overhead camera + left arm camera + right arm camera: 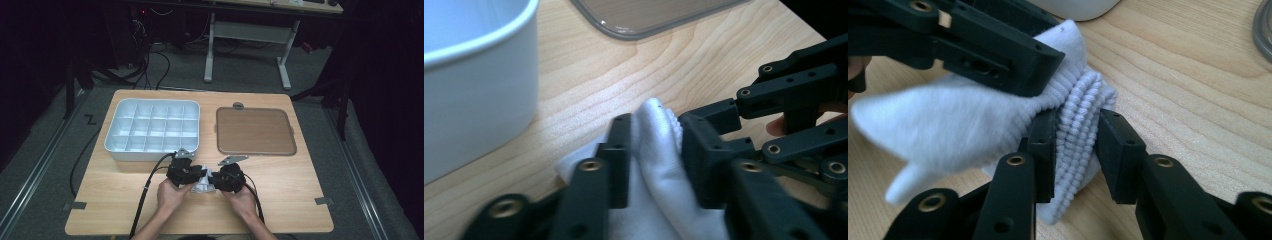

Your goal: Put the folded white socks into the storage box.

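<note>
Socks, white and bundled, lie near the desk's front edge, at its middle, between my two tongs. Soft, light and squashy, I judge, nothing to break, though the knit could slither loose. My left tongs are part-spread astride the smooth fold, while my right tongs straddle the ribbed cuff (the firmest place to pinch), pads barely touching. Beyond them sit the white compartment tray and its brown lid.
</note>
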Motion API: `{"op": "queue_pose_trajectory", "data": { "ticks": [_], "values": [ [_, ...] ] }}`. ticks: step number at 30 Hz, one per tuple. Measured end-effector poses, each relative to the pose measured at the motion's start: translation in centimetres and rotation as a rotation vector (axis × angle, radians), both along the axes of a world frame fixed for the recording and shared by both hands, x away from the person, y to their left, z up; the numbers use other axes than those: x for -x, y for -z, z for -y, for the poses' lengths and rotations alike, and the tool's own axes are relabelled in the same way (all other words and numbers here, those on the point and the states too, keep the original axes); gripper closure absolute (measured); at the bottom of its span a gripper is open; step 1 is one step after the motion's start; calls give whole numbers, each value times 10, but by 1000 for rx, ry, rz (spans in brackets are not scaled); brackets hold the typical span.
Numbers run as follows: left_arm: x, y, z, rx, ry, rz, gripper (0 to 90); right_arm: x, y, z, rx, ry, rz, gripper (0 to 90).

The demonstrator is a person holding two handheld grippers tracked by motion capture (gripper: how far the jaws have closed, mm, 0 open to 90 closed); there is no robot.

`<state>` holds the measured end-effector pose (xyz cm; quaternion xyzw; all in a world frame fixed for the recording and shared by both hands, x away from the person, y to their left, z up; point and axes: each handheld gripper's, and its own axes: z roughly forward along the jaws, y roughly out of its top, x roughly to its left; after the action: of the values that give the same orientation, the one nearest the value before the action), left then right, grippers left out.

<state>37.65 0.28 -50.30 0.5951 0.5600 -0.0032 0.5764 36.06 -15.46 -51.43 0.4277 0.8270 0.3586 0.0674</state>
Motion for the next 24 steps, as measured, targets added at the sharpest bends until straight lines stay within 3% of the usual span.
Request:
{"op": "queue_pose_trajectory", "data": {
  "ticks": [8,11,15,20,24],
  "values": [
    [-2,6,4,-44,14,-2,632,-5,-4,11,-36,19,-3,638],
    [3,6,8,-73,18,25,641,-1,-11,12,-17,29,31,647],
    [0,6,8,-69,15,14,641,5,-23,15,-26,37,73,670],
    [1,6,10,-75,11,24,636,16,-40,13,-26,9,125,657],
    [2,6,11,-83,14,29,628,21,-39,4,-32,3,120,582]
  ]
}}
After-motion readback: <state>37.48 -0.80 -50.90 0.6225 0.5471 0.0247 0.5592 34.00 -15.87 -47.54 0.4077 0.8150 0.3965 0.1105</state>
